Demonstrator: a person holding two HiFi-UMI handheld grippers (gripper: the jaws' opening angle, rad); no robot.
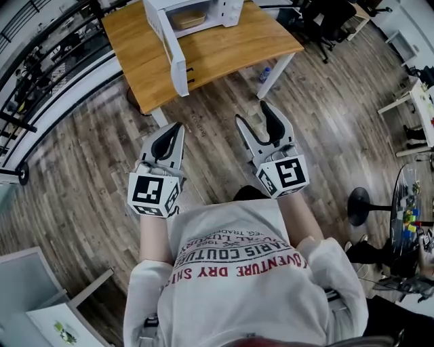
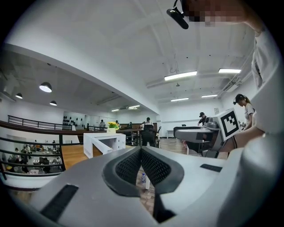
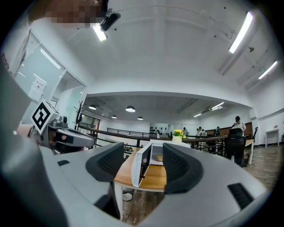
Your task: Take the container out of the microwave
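Container [image 1: 188, 18] sits inside the microwave [image 1: 230, 10], whose door [image 1: 175, 54] hangs open, so the reach and lift-out remain, with both grippers well short of the microwave: left gripper [image 1: 178, 127] closed on nothing, right gripper [image 1: 253, 113] spread wide, empty.

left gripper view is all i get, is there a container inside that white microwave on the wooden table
Observer: Yes. The head view shows a shallow tan container inside the white microwave, with its door open.
Operator: is the right gripper ready to grab it
Observer: The right gripper has its jaws wide apart and empty, and it faces the open microwave from well short of the wooden table.
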